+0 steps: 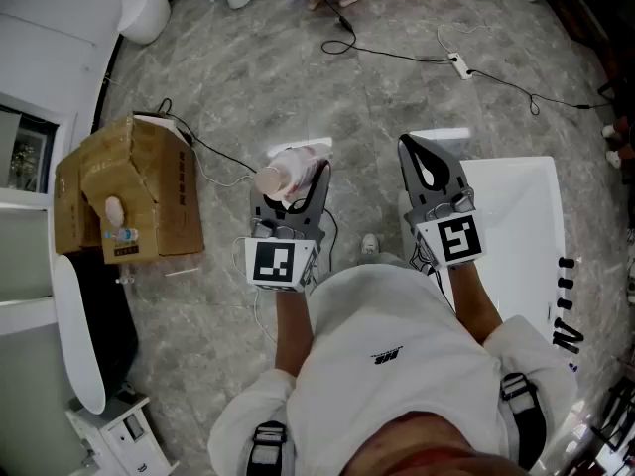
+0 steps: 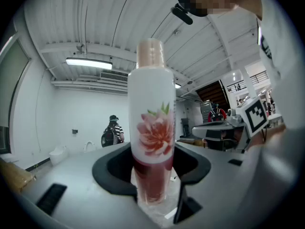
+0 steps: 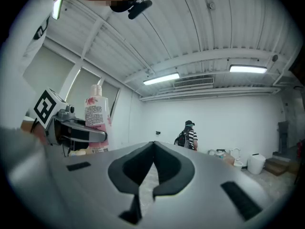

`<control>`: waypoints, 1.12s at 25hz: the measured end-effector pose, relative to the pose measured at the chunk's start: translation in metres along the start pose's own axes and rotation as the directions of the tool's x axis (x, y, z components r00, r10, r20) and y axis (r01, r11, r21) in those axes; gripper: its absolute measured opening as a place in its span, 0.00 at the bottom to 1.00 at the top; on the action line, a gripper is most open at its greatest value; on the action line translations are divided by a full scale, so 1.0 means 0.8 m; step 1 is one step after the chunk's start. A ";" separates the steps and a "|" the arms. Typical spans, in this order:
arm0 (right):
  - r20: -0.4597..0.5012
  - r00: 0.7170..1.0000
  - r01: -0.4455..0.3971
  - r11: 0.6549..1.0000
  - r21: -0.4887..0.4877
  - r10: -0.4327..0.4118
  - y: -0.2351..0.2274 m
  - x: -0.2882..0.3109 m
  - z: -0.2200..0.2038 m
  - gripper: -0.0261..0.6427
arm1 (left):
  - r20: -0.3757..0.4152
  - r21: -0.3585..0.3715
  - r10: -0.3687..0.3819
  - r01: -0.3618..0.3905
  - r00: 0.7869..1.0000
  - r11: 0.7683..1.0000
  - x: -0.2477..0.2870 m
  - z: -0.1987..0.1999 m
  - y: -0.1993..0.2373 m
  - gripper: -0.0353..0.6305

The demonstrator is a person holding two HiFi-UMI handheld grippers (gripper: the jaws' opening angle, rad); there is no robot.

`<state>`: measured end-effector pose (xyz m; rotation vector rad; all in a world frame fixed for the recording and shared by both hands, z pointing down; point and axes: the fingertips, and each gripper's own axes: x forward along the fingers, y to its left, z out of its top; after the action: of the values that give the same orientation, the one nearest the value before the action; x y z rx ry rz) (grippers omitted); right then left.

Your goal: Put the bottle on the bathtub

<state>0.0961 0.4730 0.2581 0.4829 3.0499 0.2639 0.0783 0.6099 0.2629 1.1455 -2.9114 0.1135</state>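
The left gripper is clamped on the bottle, a white bottle with a pink flower print and a pale pink cap. Its lower, reddish part sits between the two jaws, and the body stands upright across them with the cap clear above. The gripper points level, out over the grey marbled floor, so the bottle is in the air just left of the bathtub and not over it. The right gripper has its jaws pressed together with nothing in them. It is held level beside the left one, over the tub's near left edge. The tub's white rim runs straight along the right of that gripper, and its broad top surface lies bare as far as its far edge. Ahead of both grippers the floor is open up to a black cable and a white power strip. To the left, well apart from the bottle, stands an opened cardboard box with a thin cord trailing from it toward the left gripper. A person in a striped top stands far back by the white wall.
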 end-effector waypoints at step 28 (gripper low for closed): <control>-0.049 0.998 0.032 0.999 -0.024 -0.033 -0.127 0.249 -0.059 0.03 | 0.011 0.009 -0.012 0.012 1.000 1.000 0.243 -0.036 0.139 0.39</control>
<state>-0.1273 0.4318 0.2838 0.4321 3.0958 0.3135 -0.1399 0.5607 0.2920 1.1685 -2.9160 0.1201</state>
